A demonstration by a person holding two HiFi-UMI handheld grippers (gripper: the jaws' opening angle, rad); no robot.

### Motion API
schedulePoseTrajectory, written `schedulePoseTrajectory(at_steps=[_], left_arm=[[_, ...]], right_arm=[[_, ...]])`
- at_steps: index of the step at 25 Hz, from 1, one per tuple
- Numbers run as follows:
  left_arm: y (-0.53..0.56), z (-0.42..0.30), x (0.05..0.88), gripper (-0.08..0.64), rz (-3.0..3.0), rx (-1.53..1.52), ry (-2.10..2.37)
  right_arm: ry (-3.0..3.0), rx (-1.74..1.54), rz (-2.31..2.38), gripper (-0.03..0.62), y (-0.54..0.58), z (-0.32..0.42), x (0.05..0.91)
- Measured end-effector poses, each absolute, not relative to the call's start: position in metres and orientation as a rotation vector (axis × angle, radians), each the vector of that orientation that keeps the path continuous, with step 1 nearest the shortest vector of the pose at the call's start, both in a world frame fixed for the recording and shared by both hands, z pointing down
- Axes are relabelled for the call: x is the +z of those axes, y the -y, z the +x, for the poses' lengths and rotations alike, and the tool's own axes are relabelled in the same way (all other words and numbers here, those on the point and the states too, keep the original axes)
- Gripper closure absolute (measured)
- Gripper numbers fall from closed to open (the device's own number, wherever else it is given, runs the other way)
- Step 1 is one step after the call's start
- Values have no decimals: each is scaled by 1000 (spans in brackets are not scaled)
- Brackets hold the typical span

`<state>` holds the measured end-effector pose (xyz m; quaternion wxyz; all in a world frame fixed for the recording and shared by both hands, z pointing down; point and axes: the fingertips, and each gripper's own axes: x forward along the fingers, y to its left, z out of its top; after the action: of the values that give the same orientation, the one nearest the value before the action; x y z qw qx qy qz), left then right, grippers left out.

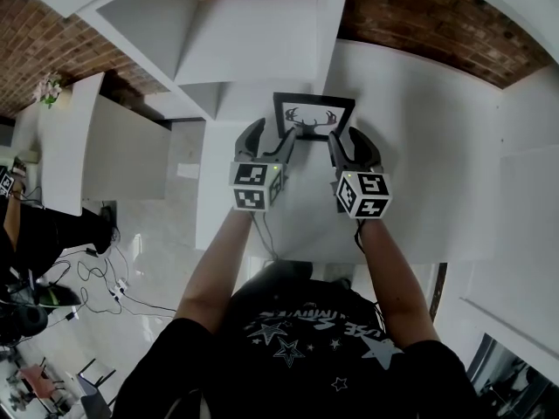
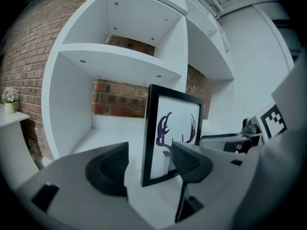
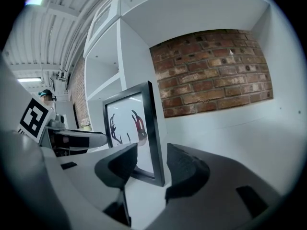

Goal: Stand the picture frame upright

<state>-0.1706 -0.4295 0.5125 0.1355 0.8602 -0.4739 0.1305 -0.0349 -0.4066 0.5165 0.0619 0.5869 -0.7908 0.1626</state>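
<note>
Here, a white built-in shelf unit (image 1: 253, 42) backed by red brick (image 1: 410, 16) rises over a wide white surface (image 1: 428, 164). Near the back of that surface, the black rectangular picture frame with an antler print (image 1: 313, 119) stands upright. The left hand-held gripper (image 1: 271, 138) is spread wide; the frame's left edge sits in the gap between its 2 jaws, pads clear of it. The right hand-held gripper (image 1: 348, 142) gapes equally wide, straddling the frame's right edge without pressing on it. The left forearm (image 1: 218, 260) and right forearm (image 1: 389, 269) reach forward side by side, both grippers tipped slightly downward.
</note>
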Motion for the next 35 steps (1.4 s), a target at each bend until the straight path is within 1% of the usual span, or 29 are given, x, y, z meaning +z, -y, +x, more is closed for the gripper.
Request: schedulePoseTrajectory(at_steps=[7, 16, 22, 27, 31, 35], left_arm=[[402, -177, 510, 298, 2455, 359, 1414], [351, -183, 472, 298, 2415, 271, 1563], [305, -169, 456, 319, 2422, 247, 1596], [258, -157, 446, 381, 2427, 252, 1598], [226, -150, 435, 437, 2428, 218, 1634], [193, -141, 429, 472, 2426, 218, 1645]], right_arm=[[2406, 470, 1784, 407, 388, -31, 505], [2481, 406, 1762, 408, 341, -21, 474], [2533, 377, 1731, 409, 299, -14, 460], [2558, 377, 1728, 447, 259, -5, 448], [2576, 359, 1726, 461, 227, 5, 439], [2589, 339, 1724, 485, 195, 16, 430]])
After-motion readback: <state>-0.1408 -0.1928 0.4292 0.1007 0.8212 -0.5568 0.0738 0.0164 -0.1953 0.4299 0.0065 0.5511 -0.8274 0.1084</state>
